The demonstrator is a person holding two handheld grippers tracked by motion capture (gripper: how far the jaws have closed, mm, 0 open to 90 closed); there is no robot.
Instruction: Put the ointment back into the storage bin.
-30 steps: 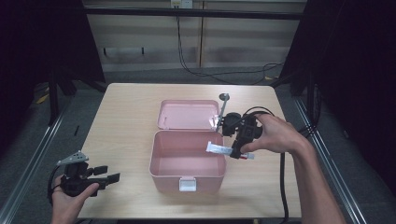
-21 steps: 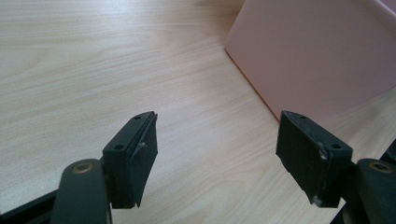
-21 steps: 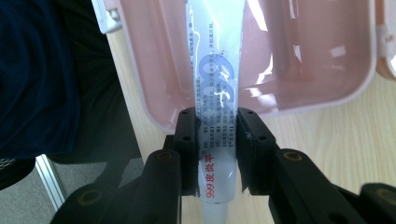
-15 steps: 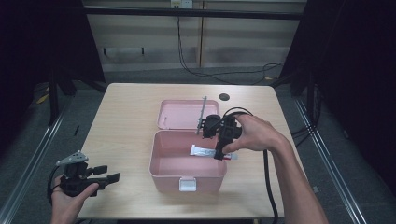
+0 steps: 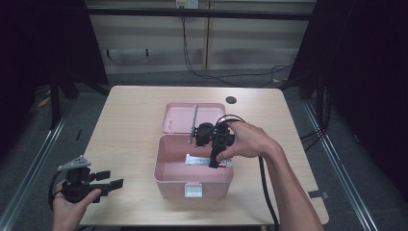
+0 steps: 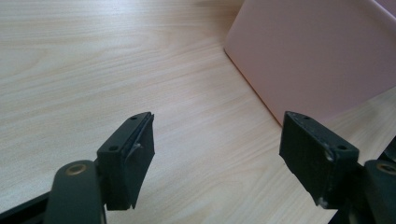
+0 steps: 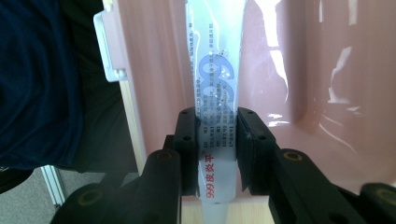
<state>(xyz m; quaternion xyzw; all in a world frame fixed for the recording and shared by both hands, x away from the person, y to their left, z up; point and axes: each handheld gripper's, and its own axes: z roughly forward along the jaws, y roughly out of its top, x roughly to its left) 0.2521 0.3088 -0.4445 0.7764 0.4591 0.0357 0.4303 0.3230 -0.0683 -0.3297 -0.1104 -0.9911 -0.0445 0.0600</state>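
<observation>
An open pink box (image 5: 162,169) stands mid-table, its lid (image 5: 178,118) laid back behind it. My right gripper (image 5: 213,162) reaches down over the box's inside, shut on a white printed tube (image 5: 197,160) that lies level across the opening. In the right gripper view both pads clamp the tube (image 7: 215,70) near its capped end, and the rest points out over the pink box floor (image 7: 303,70). My left gripper (image 5: 110,179) rests near the table's front left corner, open with nothing between its jaws. The left gripper (image 6: 217,149) faces the box's outer wall (image 6: 317,56).
A white latch (image 5: 194,190) sits on the box's front wall. A small dark round spot (image 5: 231,100) marks the tabletop behind the lid. Bare wood lies to the left of the box. Metal rails run along both sides of the table.
My right gripper has carried the tube leftward and down, from over the box's right rim to over its inside. The left gripper has stayed put.
</observation>
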